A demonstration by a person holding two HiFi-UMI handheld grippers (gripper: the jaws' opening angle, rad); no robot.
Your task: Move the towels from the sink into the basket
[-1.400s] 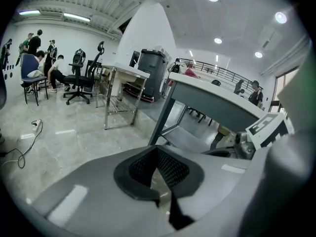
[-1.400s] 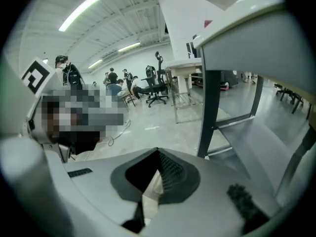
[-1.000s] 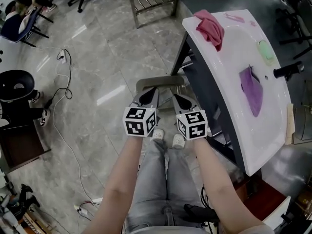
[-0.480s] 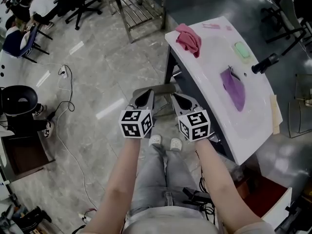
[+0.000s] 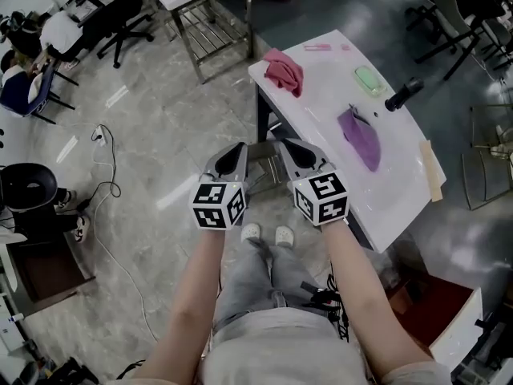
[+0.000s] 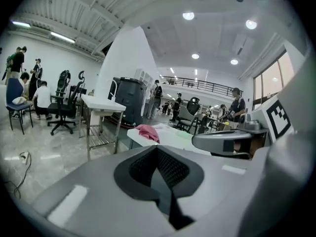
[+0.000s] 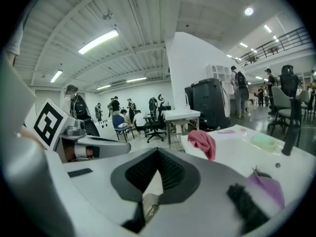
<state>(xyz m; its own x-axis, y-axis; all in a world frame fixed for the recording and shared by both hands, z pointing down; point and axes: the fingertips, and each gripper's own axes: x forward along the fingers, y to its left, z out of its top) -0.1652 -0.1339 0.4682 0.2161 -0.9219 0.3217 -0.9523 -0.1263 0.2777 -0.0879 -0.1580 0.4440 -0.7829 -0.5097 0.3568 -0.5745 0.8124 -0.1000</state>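
Observation:
The white sink (image 5: 321, 95) stands ahead on the right. A pink towel (image 5: 284, 70) is bunched on its far left corner; I also see the pink towel (image 6: 148, 132) (image 7: 202, 141) in both gripper views. A purple towel (image 5: 360, 137) (image 7: 269, 186) lies in the basin near the black faucet (image 5: 403, 94). My left gripper (image 5: 235, 160) (image 6: 158, 154) and right gripper (image 5: 290, 152) (image 7: 158, 157) are side by side in the air, short of the sink's near edge. Both are shut and hold nothing. No basket is clearly visible.
A green soap (image 5: 369, 79) lies by the faucet. A grey frame (image 5: 264, 152) sits on the floor below the grippers. A metal rack table (image 5: 210, 10) stands behind, chairs (image 5: 120, 22) at far left, a cable (image 5: 104, 143) on the floor, and a brown box (image 5: 425, 311) at lower right.
Both grippers have risen together, still shut and empty. The view has swung, so the sink now shows smaller and further left. The towels have not moved.

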